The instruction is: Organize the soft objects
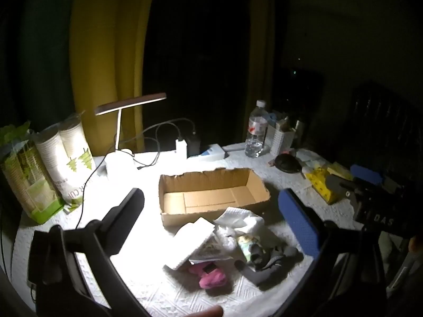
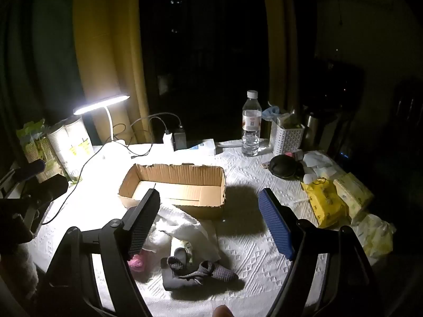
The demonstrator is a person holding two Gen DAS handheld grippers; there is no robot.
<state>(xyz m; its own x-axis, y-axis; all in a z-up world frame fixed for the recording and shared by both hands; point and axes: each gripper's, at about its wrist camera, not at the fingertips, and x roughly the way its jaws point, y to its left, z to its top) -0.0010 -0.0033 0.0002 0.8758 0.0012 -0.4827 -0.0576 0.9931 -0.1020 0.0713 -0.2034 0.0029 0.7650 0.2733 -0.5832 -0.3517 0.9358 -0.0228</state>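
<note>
Cardboard box point(image 2: 174, 187) sits empty on the table point(image 2: 264, 251). Heap of soft items, including dark socks point(image 2: 195, 272), lies just in front of it. Left gripper point(image 1: 211, 216) and right gripper point(image 2: 208, 222) hover above the heap, jaws wide apart, holding nothing.

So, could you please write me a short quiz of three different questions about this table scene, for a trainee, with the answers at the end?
1. True or false: the cardboard box already holds some soft objects.
2. Which item lies nearest the camera in the right wrist view? A) grey socks B) water bottle C) yellow tissue pack
3. Fill in: both the left gripper and the right gripper are ____ and hold nothing.

Key: 1 false, the box is empty and the pile, with the pink fluffy item, lies in front of it; 2 A; 3 open.
</note>
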